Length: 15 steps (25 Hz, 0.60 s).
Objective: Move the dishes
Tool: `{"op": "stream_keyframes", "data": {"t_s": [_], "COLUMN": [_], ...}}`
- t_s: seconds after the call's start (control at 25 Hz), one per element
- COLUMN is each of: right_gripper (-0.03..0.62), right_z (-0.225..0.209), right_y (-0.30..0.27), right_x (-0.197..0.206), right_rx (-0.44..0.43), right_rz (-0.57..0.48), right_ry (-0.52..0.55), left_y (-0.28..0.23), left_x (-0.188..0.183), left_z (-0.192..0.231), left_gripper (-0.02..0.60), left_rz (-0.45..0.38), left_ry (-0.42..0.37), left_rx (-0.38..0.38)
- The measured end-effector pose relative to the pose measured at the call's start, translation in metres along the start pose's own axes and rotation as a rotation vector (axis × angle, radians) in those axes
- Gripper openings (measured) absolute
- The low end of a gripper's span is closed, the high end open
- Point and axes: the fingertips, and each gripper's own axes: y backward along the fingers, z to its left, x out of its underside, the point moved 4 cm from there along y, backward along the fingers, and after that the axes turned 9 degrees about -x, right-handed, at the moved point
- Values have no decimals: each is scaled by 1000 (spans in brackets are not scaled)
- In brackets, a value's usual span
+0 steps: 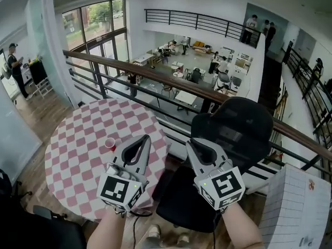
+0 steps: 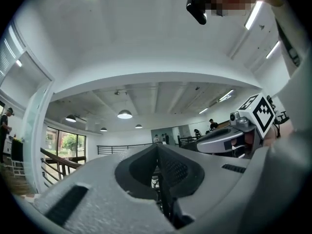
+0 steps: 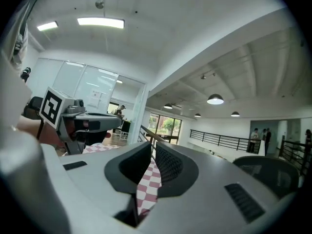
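A small red cup (image 1: 110,143) stands on the round table (image 1: 78,139), which has a pink-and-white checkered cloth; I see no other dishes. Both grippers are held up side by side in front of me, above the table's right edge and away from the cup. My left gripper (image 1: 147,138) is shut with its tips (image 2: 157,149) together and nothing between them. My right gripper (image 1: 193,141) is also shut and empty. The checkered cloth (image 3: 147,185) shows through the slit behind its tips (image 3: 152,147).
A black office chair (image 1: 236,126) stands just right of the table, below my right gripper. A wooden-topped railing (image 1: 171,82) runs behind the table above a lower floor. A white panel (image 1: 295,206) is at the lower right. A person (image 1: 15,69) stands far left.
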Motion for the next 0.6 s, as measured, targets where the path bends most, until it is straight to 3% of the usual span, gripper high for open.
{"op": "stream_keyframes", "data": {"t_s": [0.36,0.52,0.6], "right_gripper": [40,40,40], "right_z": [-12,-8,-6], "right_y": [111,144,162], "right_x": [17,28,34], "right_rx": [224,277,306], "right_rz": [-25,-24,-20], "right_ry": [3,-35,-60], "left_y": [-4,7,13], "left_x": [5,7,11], "left_z": [-94,-128,-143], "left_gripper": [14,14,14], "left_rz": [24,12,13], "left_ry": [47,34,67], "left_rx": [183,231,256]}}
